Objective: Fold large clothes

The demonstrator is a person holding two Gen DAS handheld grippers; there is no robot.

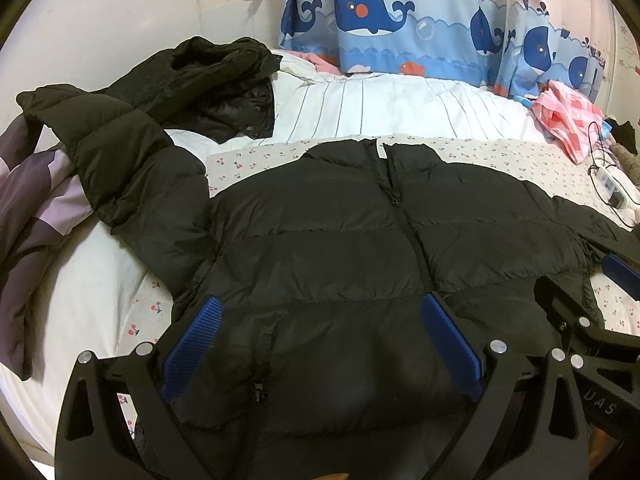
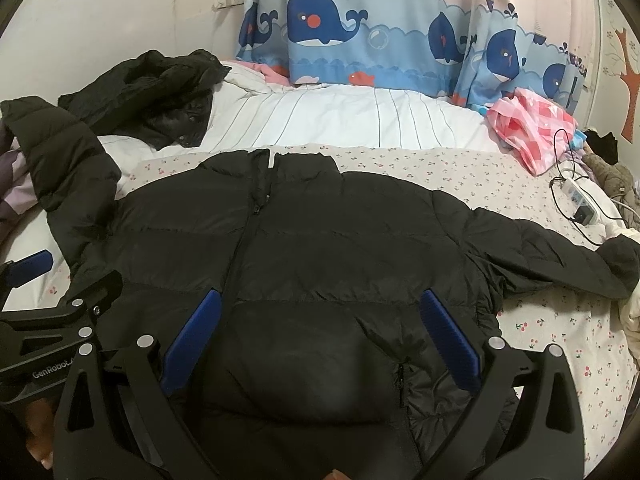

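Observation:
A black puffer jacket [image 1: 340, 240] lies front up and zipped on the bed, collar away from me, also in the right wrist view [image 2: 340, 240]. Its left sleeve [image 1: 132, 184] runs up to the far left; its right sleeve [image 2: 560, 256] stretches out to the right. My left gripper [image 1: 320, 344] is open, hovering over the jacket's lower front, holding nothing. My right gripper [image 2: 320, 344] is open over the lower front too, beside the left one and empty. Each gripper shows at the edge of the other's view.
A second black coat [image 1: 208, 84] lies crumpled at the far left on a white striped duvet [image 1: 400, 108]. A pink bag [image 2: 532, 132] and a power strip with cable [image 2: 576, 200] lie at the right. Whale-print curtains [image 2: 360, 40] hang behind. Purple bedding [image 1: 32, 216] is at the left.

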